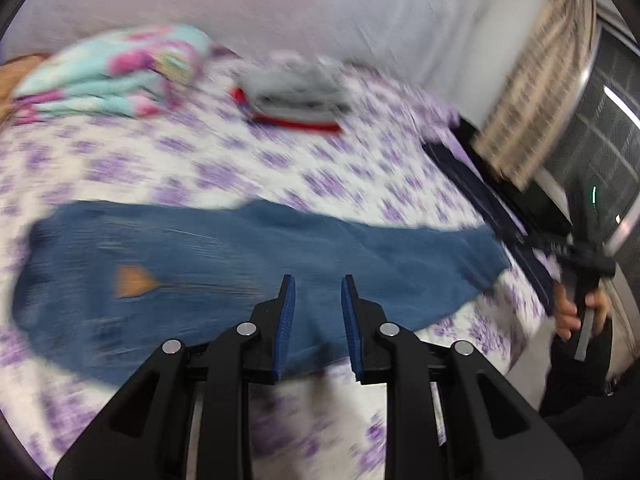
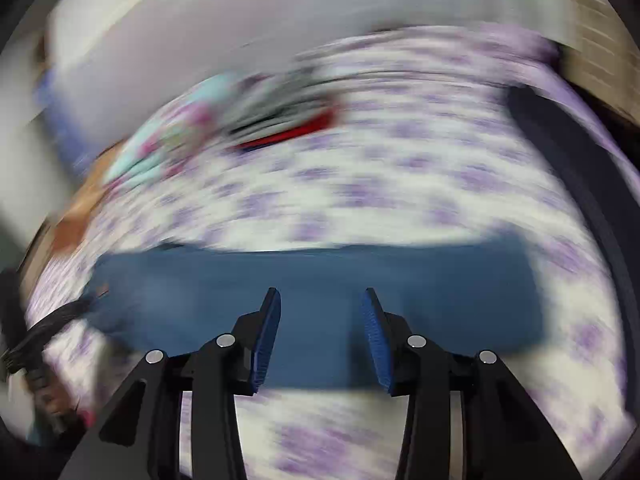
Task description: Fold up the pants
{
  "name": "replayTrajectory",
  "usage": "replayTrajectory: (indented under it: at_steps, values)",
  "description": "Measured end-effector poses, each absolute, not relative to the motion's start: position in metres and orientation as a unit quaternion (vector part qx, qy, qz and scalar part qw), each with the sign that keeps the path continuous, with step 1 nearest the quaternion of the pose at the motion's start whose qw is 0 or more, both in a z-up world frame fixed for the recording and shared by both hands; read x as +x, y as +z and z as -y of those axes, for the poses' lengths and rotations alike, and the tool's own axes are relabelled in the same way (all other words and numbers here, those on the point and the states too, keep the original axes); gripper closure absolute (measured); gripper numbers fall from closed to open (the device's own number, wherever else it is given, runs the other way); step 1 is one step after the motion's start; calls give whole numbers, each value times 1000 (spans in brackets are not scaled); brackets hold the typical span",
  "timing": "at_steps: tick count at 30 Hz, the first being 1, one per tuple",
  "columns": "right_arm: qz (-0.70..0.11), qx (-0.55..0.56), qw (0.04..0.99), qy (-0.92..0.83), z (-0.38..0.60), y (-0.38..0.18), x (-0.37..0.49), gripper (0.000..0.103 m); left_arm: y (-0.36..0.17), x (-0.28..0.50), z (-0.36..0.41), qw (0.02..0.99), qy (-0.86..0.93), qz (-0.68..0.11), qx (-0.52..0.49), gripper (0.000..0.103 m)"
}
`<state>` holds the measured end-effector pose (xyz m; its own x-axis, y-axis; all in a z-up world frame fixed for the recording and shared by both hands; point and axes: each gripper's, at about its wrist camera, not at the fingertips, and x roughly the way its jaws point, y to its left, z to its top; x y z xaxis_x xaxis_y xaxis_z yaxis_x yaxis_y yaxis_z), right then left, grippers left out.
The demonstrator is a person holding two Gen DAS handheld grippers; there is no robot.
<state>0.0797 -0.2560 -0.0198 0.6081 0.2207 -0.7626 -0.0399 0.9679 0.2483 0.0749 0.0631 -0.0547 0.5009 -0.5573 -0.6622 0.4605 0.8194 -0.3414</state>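
Observation:
Blue jeans [image 1: 240,248] lie flat across a bed sheet with purple flowers [image 1: 200,160], a brown label [image 1: 132,282] showing near their left end. My left gripper [image 1: 318,280] hovers over the jeans' near edge, its blue pads apart with nothing between them. In the right wrist view, which is heavily blurred, the jeans [image 2: 320,272] form a wide blue band. My right gripper [image 2: 321,292] stands open above their near edge, holding nothing. A hand on the right gripper's black handle [image 1: 584,280] shows at the right of the left wrist view.
A folded pink and turquoise blanket [image 1: 112,76] and a stack of folded grey and red clothes [image 1: 296,96] sit at the far side of the bed. A dark garment [image 1: 480,200] lies along the bed's right edge, below a striped curtain [image 1: 536,92].

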Motion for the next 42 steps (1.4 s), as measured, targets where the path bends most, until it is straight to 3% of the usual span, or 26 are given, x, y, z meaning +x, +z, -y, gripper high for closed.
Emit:
replayTrajectory:
  at_steps: [4,16,18,19,27,30,34,36,37,42]
  values:
    - [-482,27,857,179,167,-35,153,61,-114,98,-33,819,-288,-493,-57,82]
    - [-561,-46,781,272,65,-82,232,61,-128,89,-35,835,-294,-463,-48,85]
    - [-565,-32,779,272,64,-89,238,71,-128,89,-36,833,-297,-464,-51,85]
    - [-561,-24,782,272,65,-88,240,89,-128,90,-36,832,-299,-465,-53,85]
    - [-528,-18,814,241,61,-64,254,93,-118,90,-40,839,-284,-462,-37,85]
    - [-551,-40,800,233,50,-85,273,94,-129,105,-38,832,-269,-483,-39,85]
    - [-556,-40,794,242,53,-108,278,91,-133,113,-42,828,-272,-488,-50,88]
    - [-563,-31,793,232,60,-100,279,80,-132,113,-41,828,-271,-489,-48,88]
    - [-562,-26,796,225,66,-94,278,66,-131,113,-41,825,-271,-493,-49,88]
    - [-480,-6,852,208,115,-25,239,60,-90,123,-49,826,-281,-484,-71,88]
